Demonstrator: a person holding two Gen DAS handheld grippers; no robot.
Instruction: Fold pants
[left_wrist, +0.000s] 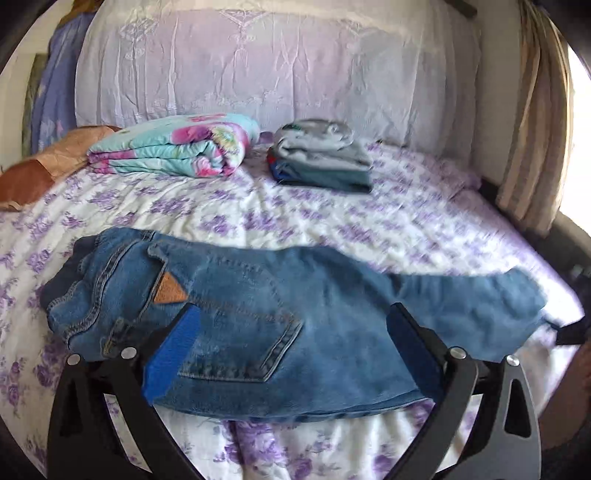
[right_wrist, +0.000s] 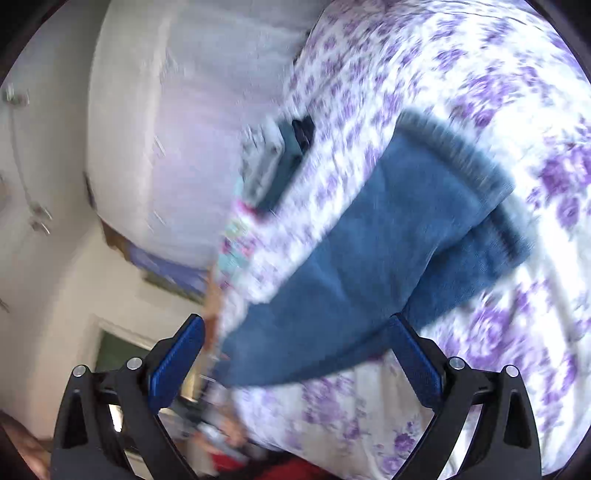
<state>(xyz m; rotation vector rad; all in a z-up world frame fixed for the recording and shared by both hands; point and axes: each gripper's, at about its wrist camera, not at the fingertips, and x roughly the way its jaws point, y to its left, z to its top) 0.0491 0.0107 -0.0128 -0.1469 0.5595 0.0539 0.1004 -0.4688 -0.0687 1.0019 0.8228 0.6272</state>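
Jeans (left_wrist: 258, 325) lie across the near side of the bed (left_wrist: 258, 206) in the left wrist view. They are blue and folded along their length, so one leg lies on top of the other. The waist end is on the left, with a back pocket (left_wrist: 255, 347) facing up and a small brown patch (left_wrist: 169, 291) beside it. The leg ends reach out to the right. The left gripper (left_wrist: 295, 321) is just above the jeans near the pocket. Its two fingers are spread wide apart, and they pinch nothing. The bed sheet is white with purple flowers. At the far side of the bed sits a rolled blanket (left_wrist: 177, 147) with pink and light blue flowers. Near it, to the right, is a small stack of folded clothes (left_wrist: 321, 158). A big pale headboard cover (left_wrist: 258, 66) stands behind them. A striped curtain (left_wrist: 535, 129) hangs on the right.

In the right wrist view the picture is tilted and blurry. The jeans (right_wrist: 369, 251) run from the bottom middle up toward the right over the flowery bed (right_wrist: 480, 92). The leg ends are at the far end. The right gripper (right_wrist: 295, 325) is over the near part of the jeans. Its blue fingers are spread wide and hold nothing. The stack of folded clothes (right_wrist: 280, 162) shows farther off, well apart from the jeans.
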